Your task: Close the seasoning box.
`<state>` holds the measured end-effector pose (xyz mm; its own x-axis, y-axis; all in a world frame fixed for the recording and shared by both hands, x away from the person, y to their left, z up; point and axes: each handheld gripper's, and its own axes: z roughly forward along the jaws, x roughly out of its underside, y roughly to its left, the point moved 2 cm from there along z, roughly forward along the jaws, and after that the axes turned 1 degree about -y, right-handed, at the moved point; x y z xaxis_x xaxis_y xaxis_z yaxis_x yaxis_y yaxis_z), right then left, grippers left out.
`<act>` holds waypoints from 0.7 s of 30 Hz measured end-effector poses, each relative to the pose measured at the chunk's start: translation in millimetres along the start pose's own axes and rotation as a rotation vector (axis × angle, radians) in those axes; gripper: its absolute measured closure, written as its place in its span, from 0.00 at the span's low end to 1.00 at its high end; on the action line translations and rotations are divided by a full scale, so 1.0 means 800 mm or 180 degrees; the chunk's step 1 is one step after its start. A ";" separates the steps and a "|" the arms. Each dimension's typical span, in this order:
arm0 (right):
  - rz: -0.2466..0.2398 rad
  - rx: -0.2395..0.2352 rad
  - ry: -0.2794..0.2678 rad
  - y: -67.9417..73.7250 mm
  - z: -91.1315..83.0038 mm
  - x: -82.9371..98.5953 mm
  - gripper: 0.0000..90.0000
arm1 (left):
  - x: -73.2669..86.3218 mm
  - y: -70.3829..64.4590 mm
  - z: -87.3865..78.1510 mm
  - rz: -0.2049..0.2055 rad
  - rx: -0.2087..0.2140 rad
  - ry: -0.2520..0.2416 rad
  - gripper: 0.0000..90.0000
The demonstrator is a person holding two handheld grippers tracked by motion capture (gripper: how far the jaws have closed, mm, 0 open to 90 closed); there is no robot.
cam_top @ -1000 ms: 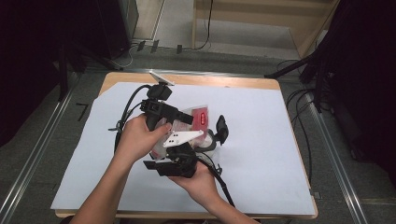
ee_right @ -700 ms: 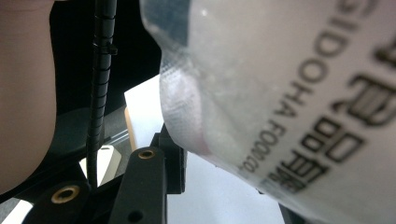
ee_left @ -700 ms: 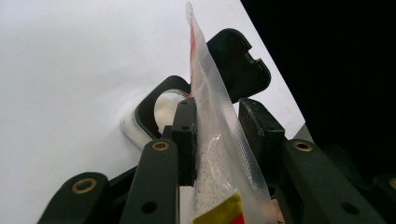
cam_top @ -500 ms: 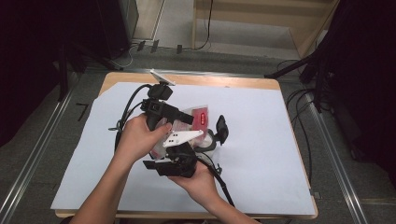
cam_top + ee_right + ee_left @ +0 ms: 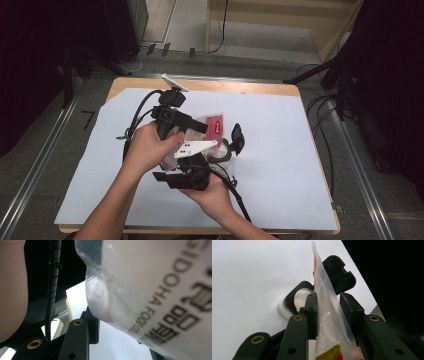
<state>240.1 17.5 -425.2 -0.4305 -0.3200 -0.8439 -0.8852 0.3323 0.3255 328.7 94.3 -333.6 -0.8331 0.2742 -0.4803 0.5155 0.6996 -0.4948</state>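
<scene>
on the wooden table (image 5: 250, 88) covered by a wide white sheet (image 5: 285, 165) we see, near the sheet's middle, a clear plastic food pouch with a red label (image 5: 216, 125) held up off the sheet between our two hands. the black left gripper (image 5: 327, 305), nearer the sheet's far edge than the black right gripper (image 5: 181, 176), has the pouch's sealed edge between its jaws, pressed to one pad, though we cannot tell if they clamp it; the right gripper's jaws are too hidden by the pouch to judge. just right of the pouch, resting on the sheet, lies a small white-rimmed container (image 5: 294, 298) with an open black hinged lid (image 5: 340, 273).
</scene>
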 end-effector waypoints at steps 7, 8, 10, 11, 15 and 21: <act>0.0016 -0.0014 -0.0022 0.000 0.000 0.001 0.68 | -0.002 -0.002 0.003 0.0020 -0.0018 0.0034 0.77; -0.0008 -0.0007 -0.0039 0.000 0.001 0.002 0.67 | -0.002 -0.002 0.002 0.0062 -0.0030 0.0060 0.77; -0.0010 -0.0004 -0.0047 0.000 0.001 0.002 0.67 | -0.002 -0.003 0.002 0.0050 -0.0043 0.0051 0.78; -0.0018 0.0000 -0.0054 0.000 0.001 0.002 0.66 | -0.002 -0.004 0.003 0.0035 -0.0047 0.0040 0.78; -0.0034 0.0026 -0.0106 0.001 0.003 0.004 0.66 | -0.002 -0.005 0.002 0.0081 -0.0068 0.0095 0.79; -0.0012 0.0044 -0.0132 0.000 -0.001 0.002 0.70 | -0.004 -0.008 0.001 0.0136 -0.0072 0.0115 0.78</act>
<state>239.4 16.3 -426.4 -0.4193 -0.2842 -0.8622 -0.8841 0.3435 0.3167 328.5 88.1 -329.6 -0.8174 0.3276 -0.4739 0.5464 0.7015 -0.4576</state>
